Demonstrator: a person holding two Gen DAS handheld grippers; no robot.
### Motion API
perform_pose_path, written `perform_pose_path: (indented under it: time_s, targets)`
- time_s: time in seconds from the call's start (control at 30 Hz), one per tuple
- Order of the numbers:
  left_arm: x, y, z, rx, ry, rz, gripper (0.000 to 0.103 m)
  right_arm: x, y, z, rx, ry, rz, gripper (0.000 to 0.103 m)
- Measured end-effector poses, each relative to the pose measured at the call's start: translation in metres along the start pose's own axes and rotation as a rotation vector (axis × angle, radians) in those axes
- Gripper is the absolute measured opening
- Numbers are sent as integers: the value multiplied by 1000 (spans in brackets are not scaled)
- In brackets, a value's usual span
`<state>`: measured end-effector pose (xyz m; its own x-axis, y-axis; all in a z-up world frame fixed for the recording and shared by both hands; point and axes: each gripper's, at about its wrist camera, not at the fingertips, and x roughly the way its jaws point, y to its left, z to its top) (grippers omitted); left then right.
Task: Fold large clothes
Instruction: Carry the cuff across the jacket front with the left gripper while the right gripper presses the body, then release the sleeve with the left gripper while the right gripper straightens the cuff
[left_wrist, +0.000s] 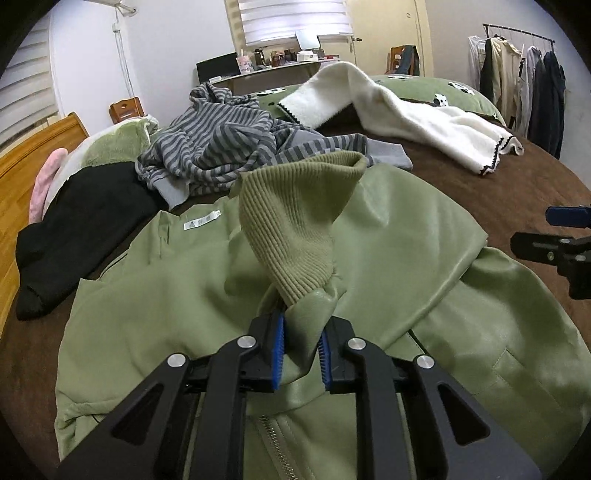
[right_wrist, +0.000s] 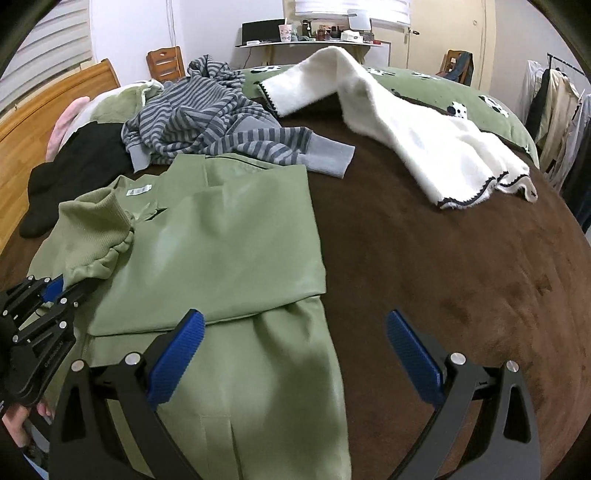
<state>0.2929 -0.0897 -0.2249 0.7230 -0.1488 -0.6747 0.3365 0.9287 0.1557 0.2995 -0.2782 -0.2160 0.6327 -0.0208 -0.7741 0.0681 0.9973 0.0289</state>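
Bedding of brown fabric covers the bed (right_wrist: 424, 266), on which everything is laid out. Most of the near side of the bed is taken up by the green jacket (right_wrist: 229, 236), spread flat with one side folded over its body and a white care label (left_wrist: 201, 223) showing near its far edge. Beyond the green jacket, toward the far side of the bed, a white fleece garment (right_wrist: 399, 129) with dark scalloped trim is draped across the brown cover and onto a green quilt (right_wrist: 491, 107). A grey striped sweater (left_wrist: 218, 144) is heaped just beyond the jacket's far edge, one of its grey cuffs lying close to the jacket. A black garment (left_wrist: 81, 229) is seen beside the jacket, next to the striped sweater, against a green pillow (left_wrist: 110, 144). A clothes rack (left_wrist: 517, 81) hung with coats stands off the bed, well apart from the jacket.

On the jacket itself, the sleeve is gathered and lifted, its ribbed cuff (left_wrist: 295, 221) standing up over the body. The left gripper (left_wrist: 302, 354) is clamped on the bunched sleeve just below that cuff, the blue fingers (left_wrist: 277, 354) pressed against the fabric from both sides. The right gripper (right_wrist: 295, 354) is held over the jacket's near edge, where green fabric meets brown cover; its fingers (right_wrist: 177, 362) are spread wide with nothing between them. A person's hand (right_wrist: 16, 424) is partly seen behind the left gripper.
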Motion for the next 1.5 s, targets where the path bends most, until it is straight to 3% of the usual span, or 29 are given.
perform_pose_path:
  time_s: [0.2, 0.27, 0.3, 0.33, 0.37, 0.53, 0.77, 0.97, 1.07, 1.13, 1.2, 1.3, 1.5]
  targets:
    - [-3, 4, -1, -14, 29, -28, 23, -3, 6, 6, -7, -1, 7, 97]
    - [-8, 5, -1, -16, 41, -56, 44, -8, 5, 9, 9, -7, 27, 97]
    - [-13, 4, 0, -14, 34, -81, 73, -11, 5, 11, 17, -11, 33, 97]
    - [-17, 3, 1, -11, 26, -89, 95, -13, 6, 13, 22, -15, 36, 97]
    - [-25, 1, 2, 6, -1, -53, 97, -15, 7, 15, 25, -19, 39, 97]
    - [-44, 5, 12, 35, 16, -100, 97, -28, 17, 27, 18, -26, 65, 97]
    - [-58, 54, 21, -68, 117, -196, 97, -37, 52, 44, -63, 9, 118, 97]
    - [-46, 106, 17, -138, 192, -144, 97, -22, 94, 45, -112, 44, 177, 97]
    - [-35, 133, 10, -168, 229, -101, 97, -6, 114, 41, -135, 80, 193, 78]
    - [-27, 151, 3, -212, 246, -97, 97, 9, 125, 37, -145, 125, 221, 53]
    - [-19, 166, -5, -256, 258, -100, 94, 26, 138, 32, -169, 167, 228, 40]
    - [-3, 178, -16, -283, 298, -87, 86, 43, 148, 25, -187, 198, 218, 39]
    - [38, 186, -48, -314, 389, -118, 82, 76, 143, 5, -173, 269, 213, 44]
